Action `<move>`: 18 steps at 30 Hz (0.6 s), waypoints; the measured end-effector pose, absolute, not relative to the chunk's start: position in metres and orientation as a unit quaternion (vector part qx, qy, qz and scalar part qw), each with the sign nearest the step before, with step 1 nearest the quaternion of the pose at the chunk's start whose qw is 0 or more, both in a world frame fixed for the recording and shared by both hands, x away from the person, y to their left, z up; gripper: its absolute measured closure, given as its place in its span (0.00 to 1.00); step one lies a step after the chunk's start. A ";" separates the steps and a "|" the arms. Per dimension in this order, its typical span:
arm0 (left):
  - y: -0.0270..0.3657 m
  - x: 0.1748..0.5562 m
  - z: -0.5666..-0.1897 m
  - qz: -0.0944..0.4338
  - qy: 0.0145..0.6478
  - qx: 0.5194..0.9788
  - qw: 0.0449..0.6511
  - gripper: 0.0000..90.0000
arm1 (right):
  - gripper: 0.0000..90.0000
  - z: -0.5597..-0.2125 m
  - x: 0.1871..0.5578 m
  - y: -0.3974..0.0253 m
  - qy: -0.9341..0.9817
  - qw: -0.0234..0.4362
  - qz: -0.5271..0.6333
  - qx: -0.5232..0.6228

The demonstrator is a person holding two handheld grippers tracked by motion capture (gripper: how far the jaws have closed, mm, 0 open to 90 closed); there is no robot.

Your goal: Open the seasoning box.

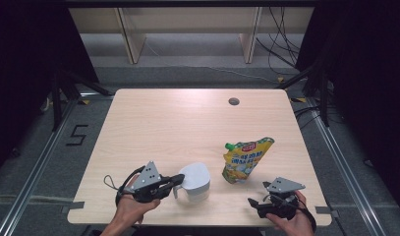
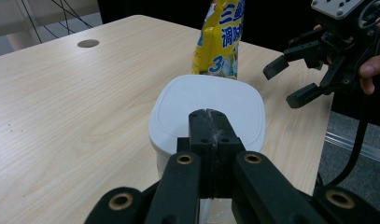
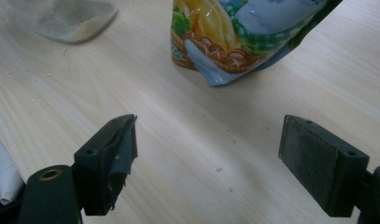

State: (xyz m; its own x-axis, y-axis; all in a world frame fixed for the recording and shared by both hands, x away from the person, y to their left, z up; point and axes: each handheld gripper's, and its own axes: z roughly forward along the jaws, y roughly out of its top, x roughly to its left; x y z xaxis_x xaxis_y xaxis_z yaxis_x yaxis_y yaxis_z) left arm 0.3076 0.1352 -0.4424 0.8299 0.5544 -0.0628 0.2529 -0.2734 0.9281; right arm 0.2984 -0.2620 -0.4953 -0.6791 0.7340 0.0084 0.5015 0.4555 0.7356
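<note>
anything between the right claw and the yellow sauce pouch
No, only bare light wood table lies between the open right claw and the yellow spouted sauce pouch, seen in the right gripper view.

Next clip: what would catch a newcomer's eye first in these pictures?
The bright yellow pouch with a green cap stands out, upright and leaning near the table's right front. Just left of it sits a white lidded container, whose handle side the left gripper meets with its jaws shut. The right gripper is open near the front right edge, jaws pointing toward the pouch and apart from it.
</note>
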 end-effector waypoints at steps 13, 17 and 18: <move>0.138 0.304 -0.444 0.137 0.261 0.783 0.548 0.99 | 0.27 -0.494 0.298 -0.260 0.842 0.155 0.372 0.358; 0.140 0.304 -0.445 0.140 0.259 0.781 0.551 0.99 | 0.28 -0.494 0.297 -0.260 0.844 0.160 0.375 0.349; 0.140 0.304 -0.445 0.140 0.259 0.781 0.551 0.99 | 0.29 -0.493 0.297 -0.259 0.843 0.153 0.379 0.351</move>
